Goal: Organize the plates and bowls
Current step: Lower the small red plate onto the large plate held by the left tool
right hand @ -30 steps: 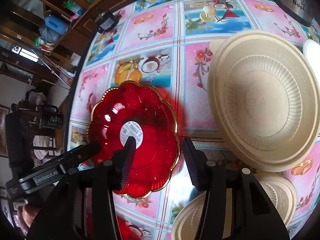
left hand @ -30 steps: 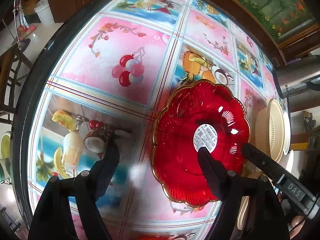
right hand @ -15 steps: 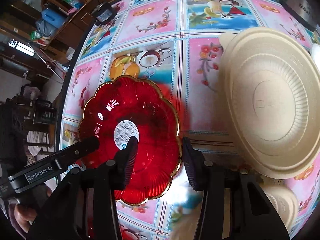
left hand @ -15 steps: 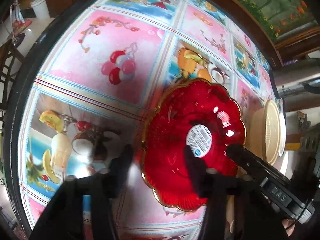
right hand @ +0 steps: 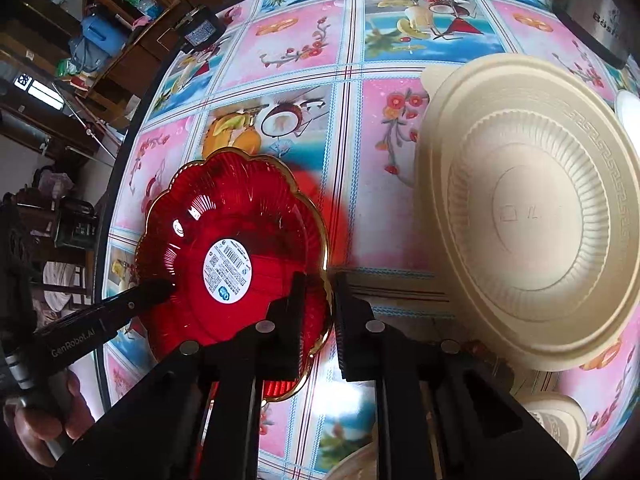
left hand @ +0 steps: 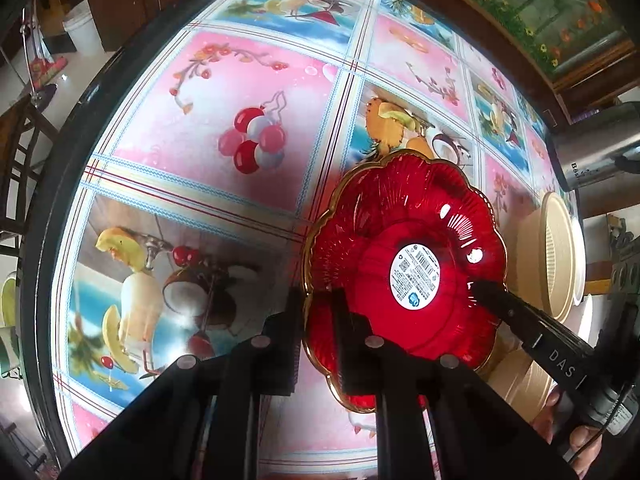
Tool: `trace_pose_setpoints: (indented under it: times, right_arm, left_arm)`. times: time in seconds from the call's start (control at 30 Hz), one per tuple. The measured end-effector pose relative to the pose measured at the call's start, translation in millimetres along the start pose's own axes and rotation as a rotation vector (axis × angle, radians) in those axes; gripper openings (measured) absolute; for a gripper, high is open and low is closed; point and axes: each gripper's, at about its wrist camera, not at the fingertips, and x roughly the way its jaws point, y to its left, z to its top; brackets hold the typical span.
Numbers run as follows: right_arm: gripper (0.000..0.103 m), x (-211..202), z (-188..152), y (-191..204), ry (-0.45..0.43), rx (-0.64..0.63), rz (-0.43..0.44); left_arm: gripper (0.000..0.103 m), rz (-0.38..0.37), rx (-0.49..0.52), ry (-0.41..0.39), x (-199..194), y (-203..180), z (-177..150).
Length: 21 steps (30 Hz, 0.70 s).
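1. Red plate (left hand: pixel 404 256) pinched at opposite gold-edged rims, tilted over tablecloth (left hand: pixel 248 92), barcode sticker (left hand: pixel 415 276) facing up.
2. Left gripper (left hand: pixel 318 316): clamped on plate's near-left rim, one finger inside, one outside.
3. Right gripper (right hand: pixel 318 300): clamped on the other rim, likewise straddling it.
4. Just right of plate: large cream bowl (right hand: pixel 532 208), ribbed inside, resting on tablecloth.
5. Nearer, lower right: smaller cream bowl (right hand: pixel 560 420), partly hidden by right gripper.
6. Far edge: steel pot (left hand: pixel 596 152) and black adapter (right hand: pixel 200 30).
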Motion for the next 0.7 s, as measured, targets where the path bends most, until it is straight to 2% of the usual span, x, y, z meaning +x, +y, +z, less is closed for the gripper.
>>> trace_pose_setpoints:
  times: [0.17, 0.4, 0.53, 0.7]
  right_arm:
    - [0.011, -13, -5, 8, -0.027, -0.02, 0.017]
    - [0.011, -50, -28, 31, -0.081, -0.067, 0.048]
    - [0.011, -81, -60, 47, -0.117, -0.108, 0.08]
    - [0.011, -110, -115, 68, -0.145, -0.173, 0.112]
  left_arm:
    - [0.012, 0.02, 0.021, -0.025, -18, -1, -7]
    - [0.012, 0.045, 0.039, -0.092, -67, 0, -33]
    - [0.013, 0.061, 0.06, -0.124, -99, 3, -63]
    - [0.013, 0.108, 0.1, -0.166, -138, 10, -119]
